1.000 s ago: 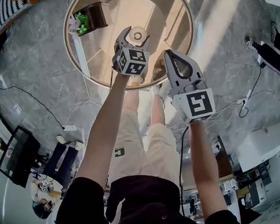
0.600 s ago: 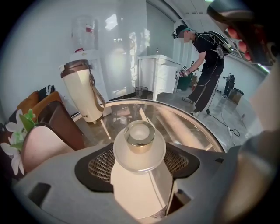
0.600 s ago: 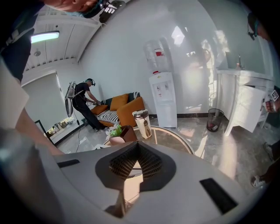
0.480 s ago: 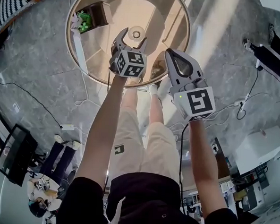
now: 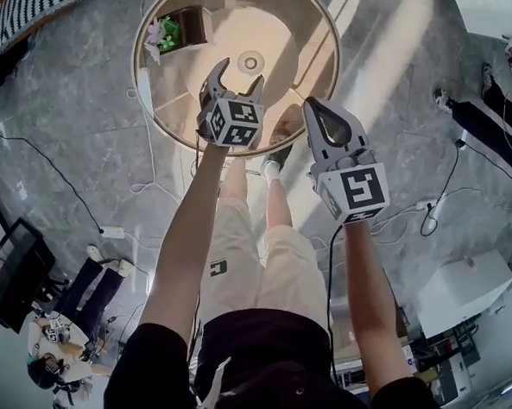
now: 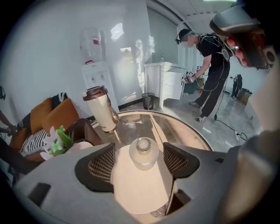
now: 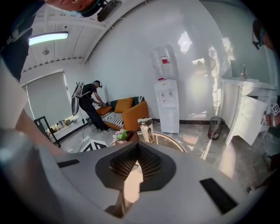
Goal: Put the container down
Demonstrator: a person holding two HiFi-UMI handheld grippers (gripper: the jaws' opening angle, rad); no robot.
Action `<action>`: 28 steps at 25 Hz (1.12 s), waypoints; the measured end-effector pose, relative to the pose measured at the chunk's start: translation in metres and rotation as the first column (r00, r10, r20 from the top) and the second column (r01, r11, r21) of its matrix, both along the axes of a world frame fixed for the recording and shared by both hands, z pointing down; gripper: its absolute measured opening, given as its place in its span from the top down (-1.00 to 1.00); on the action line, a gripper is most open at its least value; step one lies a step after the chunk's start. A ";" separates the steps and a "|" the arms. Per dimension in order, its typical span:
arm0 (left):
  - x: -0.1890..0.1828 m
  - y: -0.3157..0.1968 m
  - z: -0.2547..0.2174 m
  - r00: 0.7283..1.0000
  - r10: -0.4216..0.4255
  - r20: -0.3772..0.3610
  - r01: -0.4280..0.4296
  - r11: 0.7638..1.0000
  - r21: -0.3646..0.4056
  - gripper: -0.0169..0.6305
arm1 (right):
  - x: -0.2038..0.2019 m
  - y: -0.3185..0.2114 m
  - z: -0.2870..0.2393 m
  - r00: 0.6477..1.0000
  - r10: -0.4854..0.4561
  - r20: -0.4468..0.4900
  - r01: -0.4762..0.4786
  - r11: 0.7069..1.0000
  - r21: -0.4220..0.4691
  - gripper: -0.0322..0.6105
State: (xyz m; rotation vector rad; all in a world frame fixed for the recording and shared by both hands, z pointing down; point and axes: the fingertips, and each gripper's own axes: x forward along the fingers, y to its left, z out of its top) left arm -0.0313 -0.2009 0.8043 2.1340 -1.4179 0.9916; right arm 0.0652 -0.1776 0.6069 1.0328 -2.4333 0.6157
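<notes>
Jaws spread wide on left gripper [image 6: 141, 161], gripping nothing; pressed shut and empty on right gripper [image 7: 138, 161]. Between left pads, touching neither: small frosted container [image 6: 143, 153], upright on round glass table [image 6: 183, 131], long axis vertical, mouth up. Farther back, lidded tumbler [image 6: 101, 110], green plant [image 6: 60, 139]. Tumbler's label too small to read.

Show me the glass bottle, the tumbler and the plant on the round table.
Bottle [image 6: 143, 154]: left gripper view, on its frosted body.
Tumbler [image 6: 103, 114]: left gripper view, on its cream wall.
Plant [image 6: 63, 139]: left gripper view, on a green leaf.
</notes>
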 end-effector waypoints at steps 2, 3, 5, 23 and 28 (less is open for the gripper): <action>0.002 0.002 -0.016 1.000 -0.012 -0.005 0.013 1.000 0.012 -0.11 | 0.004 0.005 -0.011 1.000 -0.012 -0.002 0.012 1.000 0.012 0.89; 0.003 0.007 -0.025 1.000 -0.018 -0.011 0.018 1.000 0.014 -0.12 | 0.006 0.010 -0.018 1.000 -0.013 -0.001 0.013 1.000 0.011 0.89; 0.006 0.017 -0.046 0.999 -0.024 -0.022 0.024 0.999 0.024 -0.11 | 0.009 0.021 -0.030 1.000 -0.014 0.002 0.014 1.000 0.004 0.89; 0.030 0.069 -0.249 0.988 -0.061 -0.143 0.087 0.980 0.180 -0.11 | 0.026 0.053 -0.153 0.999 -0.030 0.042 0.024 0.990 0.142 0.89; 0.026 0.073 -0.309 0.981 -0.088 -0.170 0.128 0.962 0.241 -0.11 | 0.030 0.058 -0.184 0.998 -0.026 0.052 0.017 0.988 0.156 0.89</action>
